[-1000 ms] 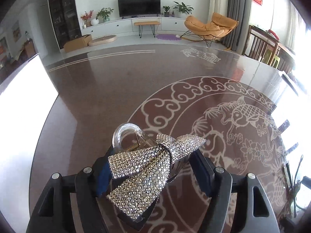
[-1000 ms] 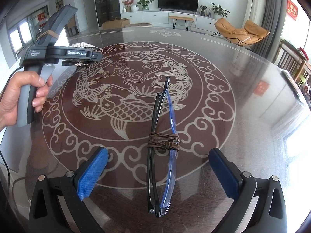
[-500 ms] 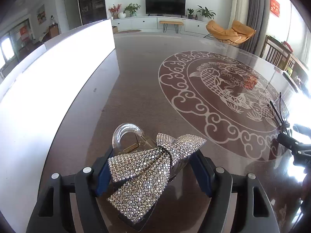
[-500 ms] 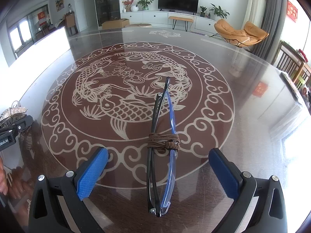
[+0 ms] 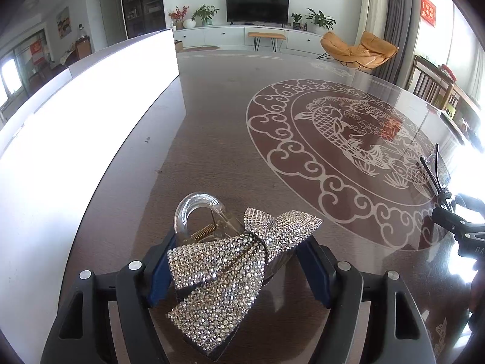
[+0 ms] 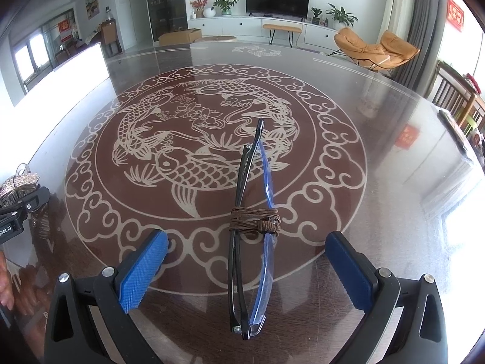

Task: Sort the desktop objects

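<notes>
Left wrist view: the left gripper (image 5: pixel 239 261) pinches a rhinestone-covered silver bow hair clip with a clear plastic claw and a brass spring (image 5: pixel 230 261) between its blue-padded jaws, which press on the clip's two sides. The clip is held just above the dark brown glass-topped table with a pale carp-and-cloud medallion (image 5: pixel 218 151). A bright white box-like wall (image 5: pixel 75 127) stands along the table's left side. At the far right edge part of the right gripper's black body (image 5: pixel 460 227) shows, with the tips of a pair of glasses beside it.

Right wrist view: the right gripper (image 6: pixel 245 267) has its jaws spread wide, and its blue textured pads (image 6: pixel 142 270) touch nothing. Between them, clear of both pads, lies a folded pair of glasses with a black frame and blue-tinted lenses (image 6: pixel 251 230), resting on the medallion and pointing away from the camera. A brown cord (image 6: pixel 254 220) is wound around the middle of the glasses. At the left edge the left gripper's black tip appears with the sparkling clip in it, and a person's fingers (image 6: pixel 6 285) show below.
</notes>
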